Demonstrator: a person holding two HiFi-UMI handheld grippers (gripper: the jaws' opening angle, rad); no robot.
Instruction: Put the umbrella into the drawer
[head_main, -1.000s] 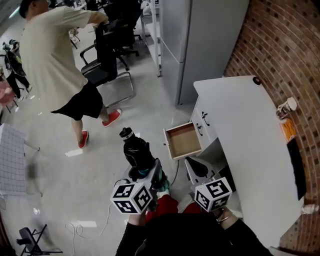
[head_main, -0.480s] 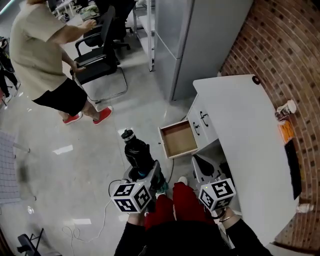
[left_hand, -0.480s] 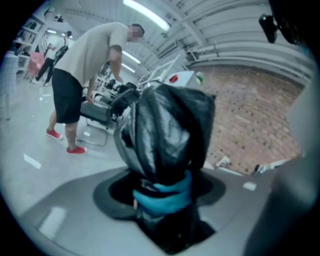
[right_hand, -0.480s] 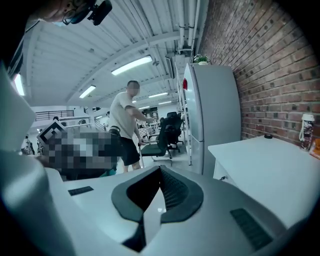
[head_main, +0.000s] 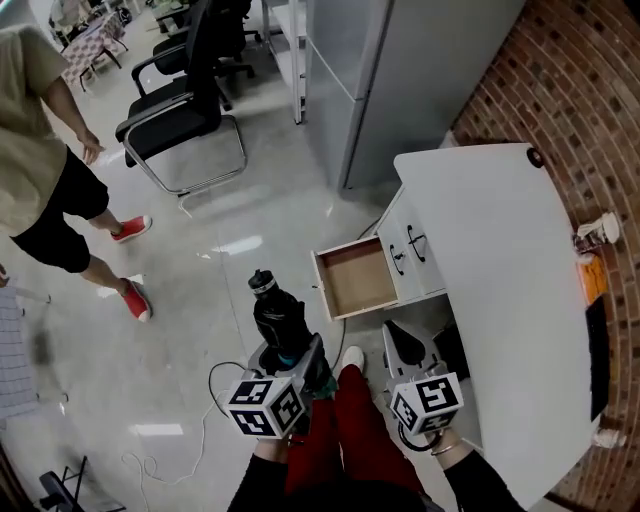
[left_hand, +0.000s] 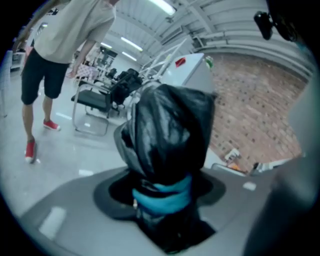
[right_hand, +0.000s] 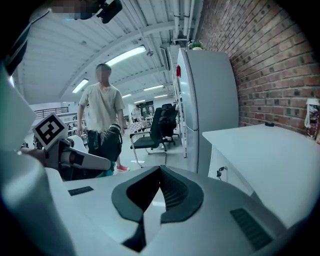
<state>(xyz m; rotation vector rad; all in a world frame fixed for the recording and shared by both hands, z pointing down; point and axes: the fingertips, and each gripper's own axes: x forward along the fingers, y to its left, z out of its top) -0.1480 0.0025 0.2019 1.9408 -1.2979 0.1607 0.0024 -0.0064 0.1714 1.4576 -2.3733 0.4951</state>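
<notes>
A folded black umbrella (head_main: 278, 318) with a teal strap stands up out of my left gripper (head_main: 300, 362), which is shut on its lower end. In the left gripper view the umbrella (left_hand: 167, 132) fills the middle, clamped between the jaws of that gripper (left_hand: 162, 200). The open wooden drawer (head_main: 322, 288) juts out of the white desk (head_main: 500, 300), just beyond and to the right of the umbrella. My right gripper (head_main: 402, 345) hangs by the desk's front, below the drawer. Its jaws (right_hand: 160, 170) meet at the tips with nothing between them.
A person (head_main: 45, 190) in red shoes stands at the left. A black office chair (head_main: 185, 110) and a tall grey cabinet (head_main: 400, 70) lie beyond the drawer. A cable (head_main: 215, 400) trails on the floor. A cup (head_main: 598, 232) sits on the desk by the brick wall.
Both grippers have sunk a little, the left still gripping the umbrella. The person has walked off to the left. My red trouser legs have come into view.
</notes>
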